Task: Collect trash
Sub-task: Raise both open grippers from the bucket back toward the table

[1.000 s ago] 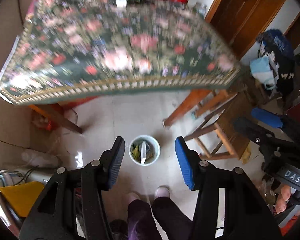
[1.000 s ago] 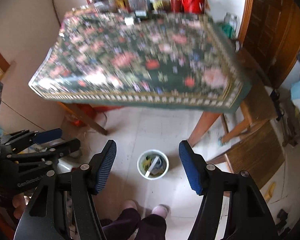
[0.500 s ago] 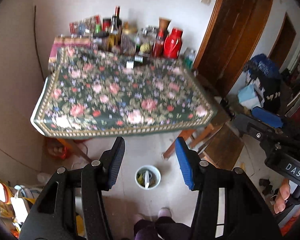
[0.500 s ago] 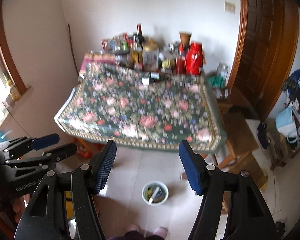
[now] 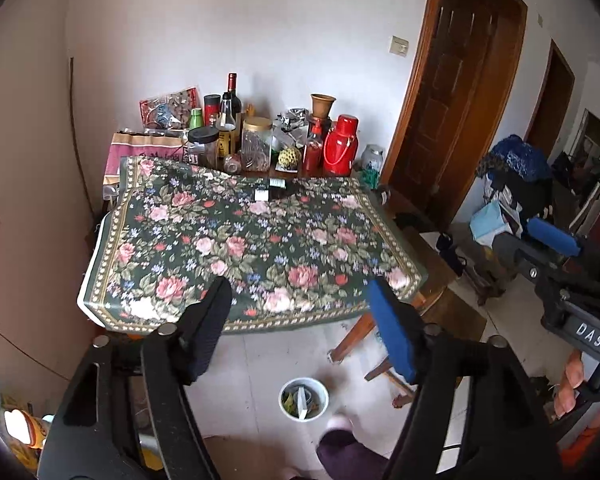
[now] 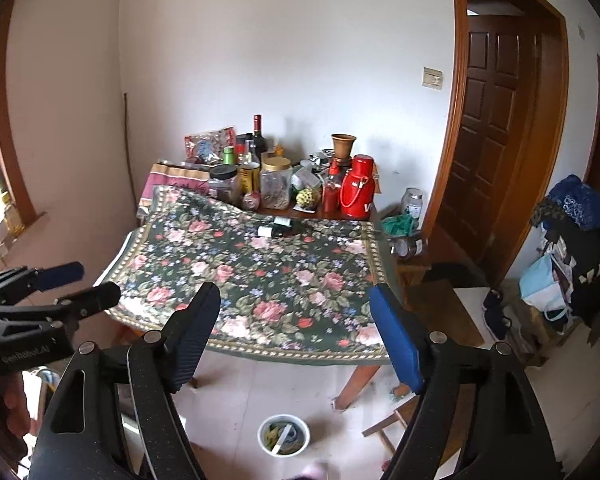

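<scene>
Left wrist: table [image 5: 240,248] — bottles [image 5: 230,128] crowd rear.

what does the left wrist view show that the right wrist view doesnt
Only the left wrist view shows the right gripper, open, at its right edge. Only the right wrist view shows the left gripper, open, plus a window frame. Both show the floral tablecloth, the red thermos and the white trash bin on the floor.

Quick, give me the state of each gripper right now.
Left gripper: open, holding nothing.
Right gripper: open, holding nothing.
</scene>
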Motion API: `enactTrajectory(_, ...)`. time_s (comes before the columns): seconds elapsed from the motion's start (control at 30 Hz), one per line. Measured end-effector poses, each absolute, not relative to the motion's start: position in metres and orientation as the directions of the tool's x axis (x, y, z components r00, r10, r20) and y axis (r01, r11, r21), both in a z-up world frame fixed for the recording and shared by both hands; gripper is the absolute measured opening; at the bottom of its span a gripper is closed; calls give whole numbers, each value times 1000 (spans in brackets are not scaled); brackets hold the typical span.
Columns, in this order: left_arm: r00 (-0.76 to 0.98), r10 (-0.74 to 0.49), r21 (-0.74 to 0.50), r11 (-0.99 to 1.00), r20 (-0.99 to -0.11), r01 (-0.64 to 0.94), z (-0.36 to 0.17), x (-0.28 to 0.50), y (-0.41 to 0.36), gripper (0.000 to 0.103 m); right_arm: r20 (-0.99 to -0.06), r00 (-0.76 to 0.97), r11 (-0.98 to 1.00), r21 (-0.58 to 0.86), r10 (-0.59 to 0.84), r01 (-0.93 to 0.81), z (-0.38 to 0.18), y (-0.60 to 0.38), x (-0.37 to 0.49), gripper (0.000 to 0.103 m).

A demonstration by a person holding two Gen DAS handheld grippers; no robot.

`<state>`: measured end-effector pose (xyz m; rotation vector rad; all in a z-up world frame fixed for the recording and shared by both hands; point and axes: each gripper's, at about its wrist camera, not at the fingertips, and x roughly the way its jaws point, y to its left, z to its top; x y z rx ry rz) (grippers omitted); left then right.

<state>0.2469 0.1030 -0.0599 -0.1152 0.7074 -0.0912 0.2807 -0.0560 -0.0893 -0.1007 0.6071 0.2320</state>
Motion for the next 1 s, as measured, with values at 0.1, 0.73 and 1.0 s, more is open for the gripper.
enactTrajectory(0.1, 756, -119, -138, 990, -643, 38, -61, 270, 99, 71, -568, 801, 970, -17, 190, -242, -91, -64, 298, 74)
enactTrajectory(0.73, 764, -22, -135, 987, -645, -86, -53, 453, 37, 71, -563, 763, 927, 19, 319, -374, -84, -122, 469, 74)
enactTrajectory(1.0, 695, 7, -144, 977, -719, -160, -85, 504, 45, 71, -616, 713, 917, 40, 335, -397, -106, -123, 525, 74)
